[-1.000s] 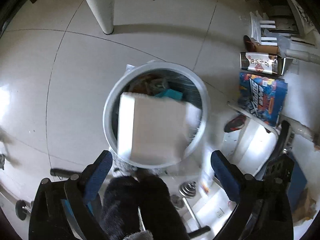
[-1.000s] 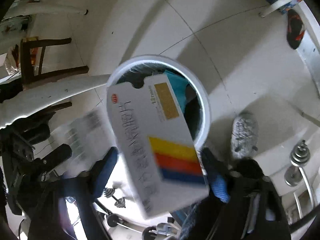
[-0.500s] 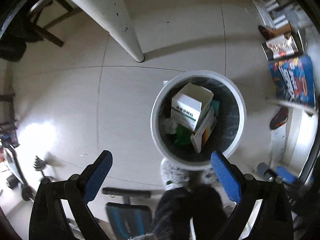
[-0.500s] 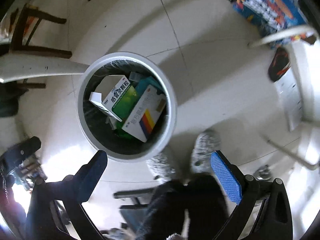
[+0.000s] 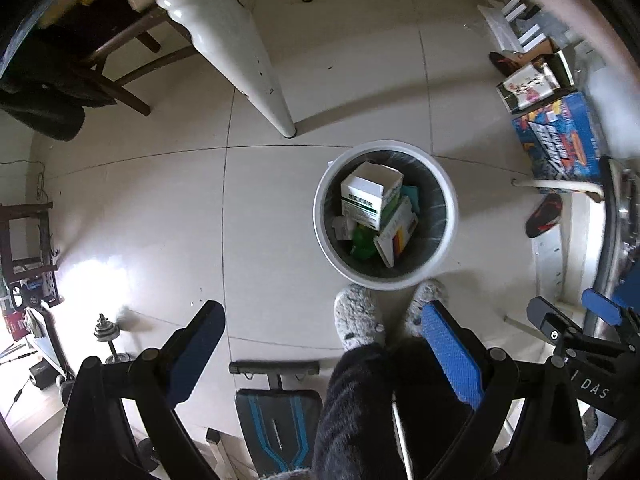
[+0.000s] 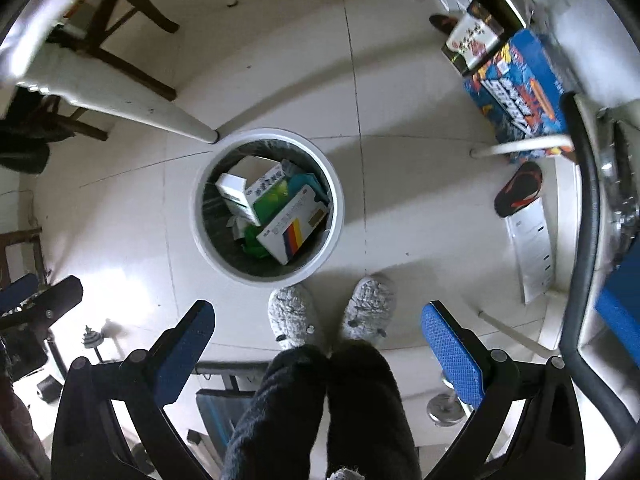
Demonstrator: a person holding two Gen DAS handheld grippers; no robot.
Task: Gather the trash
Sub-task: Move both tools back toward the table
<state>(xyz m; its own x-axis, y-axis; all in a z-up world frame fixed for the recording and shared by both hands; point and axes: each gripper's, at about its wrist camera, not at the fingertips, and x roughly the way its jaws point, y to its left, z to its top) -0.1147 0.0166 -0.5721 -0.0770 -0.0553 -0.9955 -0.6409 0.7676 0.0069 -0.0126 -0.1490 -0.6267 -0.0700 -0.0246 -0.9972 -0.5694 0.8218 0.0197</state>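
A round white trash bin [image 5: 450, 216] stands on the tiled floor; it also shows in the right wrist view [image 6: 338, 216]. Inside lie a white and green box [image 5: 370, 196], a white box with red, yellow and blue stripes [image 6: 294, 224] and other small trash. My left gripper [image 5: 324, 348] is open and empty, held high above the floor near the bin. My right gripper [image 6: 320, 340] is open and empty, also high above the bin. The right gripper's blue pads [image 5: 600, 304] show at the right edge of the left wrist view.
The person's grey slippers [image 6: 332, 316] stand just in front of the bin. A white table leg [image 5: 256, 68] rises behind it. Colourful boxes [image 6: 516, 84] and a black sandal [image 6: 518, 188] lie at the right. A weight bench [image 5: 276, 404] and dumbbells [image 5: 108, 332] lie nearer.
Both boxes have left my grippers and now lie in the bin. Both grippers have risen well above the bin, and their jaws stand open and empty.
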